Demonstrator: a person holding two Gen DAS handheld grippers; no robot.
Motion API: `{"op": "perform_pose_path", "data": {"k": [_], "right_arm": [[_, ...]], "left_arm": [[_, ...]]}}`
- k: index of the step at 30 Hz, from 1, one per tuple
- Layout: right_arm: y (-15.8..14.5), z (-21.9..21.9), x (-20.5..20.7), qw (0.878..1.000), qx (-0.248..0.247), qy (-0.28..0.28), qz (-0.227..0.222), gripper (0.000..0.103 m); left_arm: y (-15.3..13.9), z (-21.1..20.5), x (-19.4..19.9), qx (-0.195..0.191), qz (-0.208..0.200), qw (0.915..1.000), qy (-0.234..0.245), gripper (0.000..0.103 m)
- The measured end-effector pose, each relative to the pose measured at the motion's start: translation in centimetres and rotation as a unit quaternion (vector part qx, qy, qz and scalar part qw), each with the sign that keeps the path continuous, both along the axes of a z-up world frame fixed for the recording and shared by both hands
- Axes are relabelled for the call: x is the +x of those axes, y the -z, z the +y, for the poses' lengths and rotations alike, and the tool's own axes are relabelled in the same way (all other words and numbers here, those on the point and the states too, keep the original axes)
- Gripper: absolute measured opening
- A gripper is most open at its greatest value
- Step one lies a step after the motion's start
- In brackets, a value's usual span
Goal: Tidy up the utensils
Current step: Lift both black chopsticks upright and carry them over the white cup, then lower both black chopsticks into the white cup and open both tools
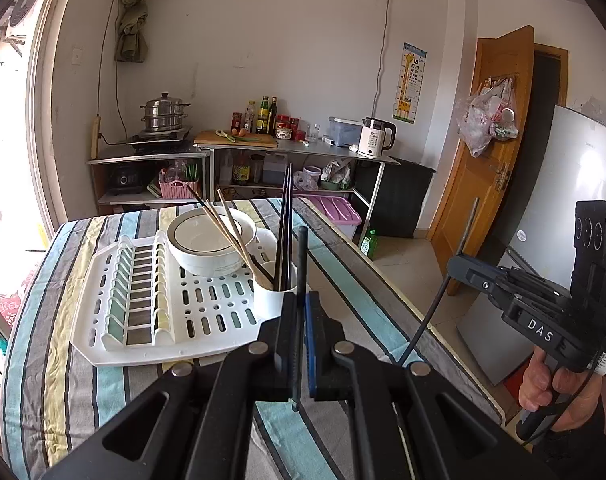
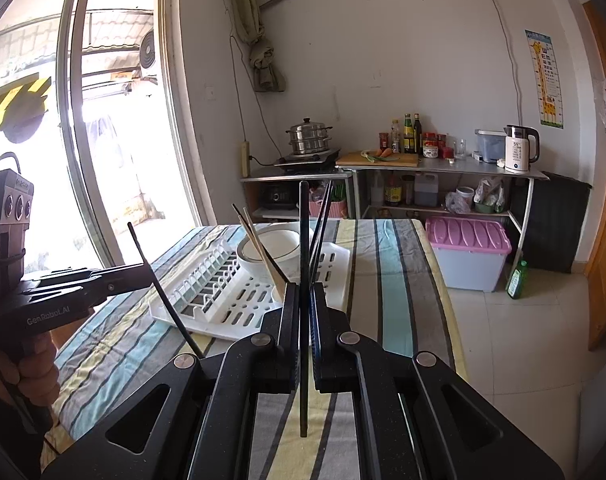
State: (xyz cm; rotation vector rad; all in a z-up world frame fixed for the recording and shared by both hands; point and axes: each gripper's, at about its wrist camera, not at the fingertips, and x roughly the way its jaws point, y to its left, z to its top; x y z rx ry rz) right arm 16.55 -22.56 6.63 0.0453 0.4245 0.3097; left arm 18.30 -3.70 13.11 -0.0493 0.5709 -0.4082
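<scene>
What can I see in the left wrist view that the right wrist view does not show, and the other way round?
Only the left wrist view shows the refrigerator and the right gripper seen from outside, shut on its black chopstick.

Only the right wrist view shows the window and the left gripper seen from outside, shut on its own chopstick.

Both show the striped tablecloth, white drying rack, bowl, utensil cup and kettle.
</scene>
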Motion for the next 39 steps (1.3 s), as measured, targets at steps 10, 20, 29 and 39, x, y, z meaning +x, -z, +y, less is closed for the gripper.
{"op": "perform_pose_path", "data": {"k": [10,20,29,39], "right_arm": [[-2.4,0.7,4.0,1.0,0.008,0.001,-0.02,0.005],[-3.6,1.5,8.0,1.0,0.013,0.005,-0.028,0.005],[-4.1,2.5,11.4,0.999,0.021,0.003,-0.03,0.005],[-2.1,3.3,14.8,1.0,0.021,-0.001,-0.008,0.005]], "left_arm": [[-3.7,-0.4,4.2,-0.015,-0.01,0.9998,0.0,0.004],[-7.3,-0.1,8.3,-0.033,-0.033,0.9989,-0.005,0.004],[-6.0,-0.4,12.0,-0.027,-0.016,0.9994,-0.012,0.004],[-3.3,-0.1,14.6,-0.028,0.012,0.9994,-0.02,0.004]]}}
